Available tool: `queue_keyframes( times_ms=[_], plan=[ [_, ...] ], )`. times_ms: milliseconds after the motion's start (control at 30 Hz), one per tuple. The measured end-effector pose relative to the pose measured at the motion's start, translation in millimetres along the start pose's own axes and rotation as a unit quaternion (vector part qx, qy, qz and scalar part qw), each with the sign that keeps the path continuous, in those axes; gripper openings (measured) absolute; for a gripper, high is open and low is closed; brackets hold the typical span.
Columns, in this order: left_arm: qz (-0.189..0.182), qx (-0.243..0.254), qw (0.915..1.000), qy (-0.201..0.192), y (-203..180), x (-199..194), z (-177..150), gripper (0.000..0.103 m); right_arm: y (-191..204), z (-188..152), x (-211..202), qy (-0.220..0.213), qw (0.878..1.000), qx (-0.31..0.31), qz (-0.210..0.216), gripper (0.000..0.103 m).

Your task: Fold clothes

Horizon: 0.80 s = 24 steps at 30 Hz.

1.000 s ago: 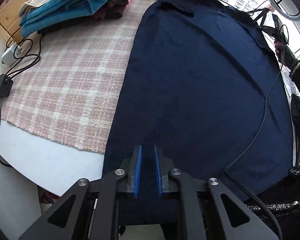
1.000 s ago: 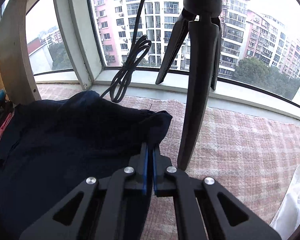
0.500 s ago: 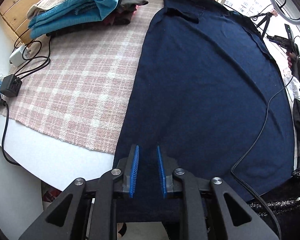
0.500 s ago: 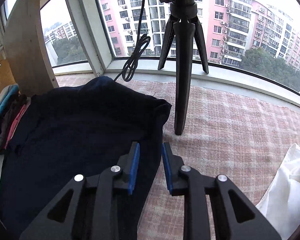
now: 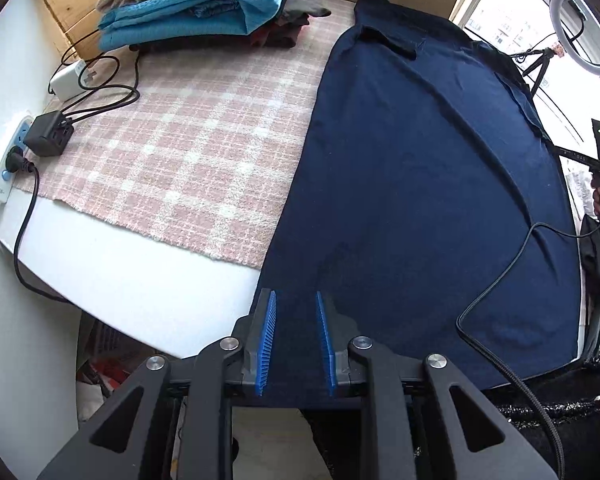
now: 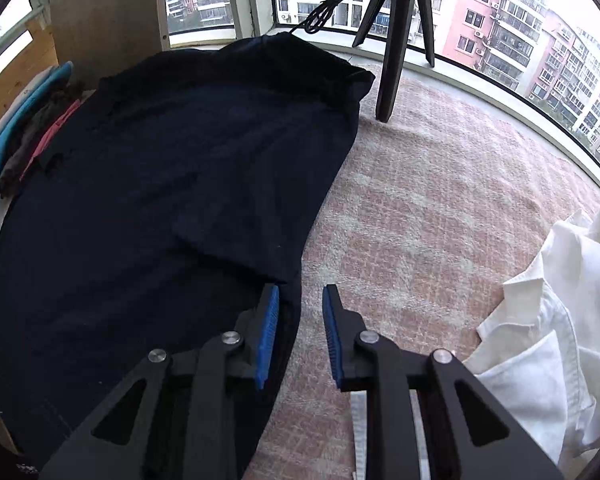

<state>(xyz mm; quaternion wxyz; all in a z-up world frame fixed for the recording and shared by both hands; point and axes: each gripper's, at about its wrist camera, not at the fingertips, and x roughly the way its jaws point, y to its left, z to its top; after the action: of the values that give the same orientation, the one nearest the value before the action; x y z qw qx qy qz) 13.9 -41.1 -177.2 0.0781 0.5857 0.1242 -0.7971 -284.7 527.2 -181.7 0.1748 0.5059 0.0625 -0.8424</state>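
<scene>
The navy garment lies spread flat on the plaid blanket, not yet folded. A folded pile waits behind. The left gripper is opening above the hem, empty; the right gripper stands apart, empty. White shirts remain.

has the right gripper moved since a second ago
Yes. The right gripper has drawn back from the tripod, which now looks farther and smaller by the window, and sits open over the navy garment's near right edge.

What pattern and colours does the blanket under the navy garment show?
The blanket is pink-and-cream plaid, clearest in the left wrist view.
</scene>
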Motion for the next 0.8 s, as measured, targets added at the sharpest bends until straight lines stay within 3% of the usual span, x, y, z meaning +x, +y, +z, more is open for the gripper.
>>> queue_keyframes(
  times_ms=[200,267,367,600,700,800],
  plan=[
    [0.002,-0.018,0.9998,-0.007,24,-15,-28,0.031,5,-9,-98,-0.073,0.991,0.072,0.085,0.027],
    [0.013,0.002,0.9999,-0.004,16,0,-24,0.031,28,-8,-122,-0.079,0.990,0.061,0.100,0.042],
    [0.003,0.017,0.9998,-0.007,15,7,-25,0.031,76,8,-129,-0.085,0.989,0.032,0.118,0.045],
    [-0.032,0.016,0.9993,-0.008,22,18,-38,0.031,239,81,-52,-0.027,0.979,-0.021,0.201,0.045],
    [-0.030,0.023,0.9992,-0.013,22,17,-46,0.032,309,113,-16,0.001,0.978,-0.045,0.205,0.045],
    [-0.037,0.031,0.9987,-0.016,20,20,-48,0.032,354,135,18,0.028,0.977,-0.039,0.207,0.045]
  ],
)
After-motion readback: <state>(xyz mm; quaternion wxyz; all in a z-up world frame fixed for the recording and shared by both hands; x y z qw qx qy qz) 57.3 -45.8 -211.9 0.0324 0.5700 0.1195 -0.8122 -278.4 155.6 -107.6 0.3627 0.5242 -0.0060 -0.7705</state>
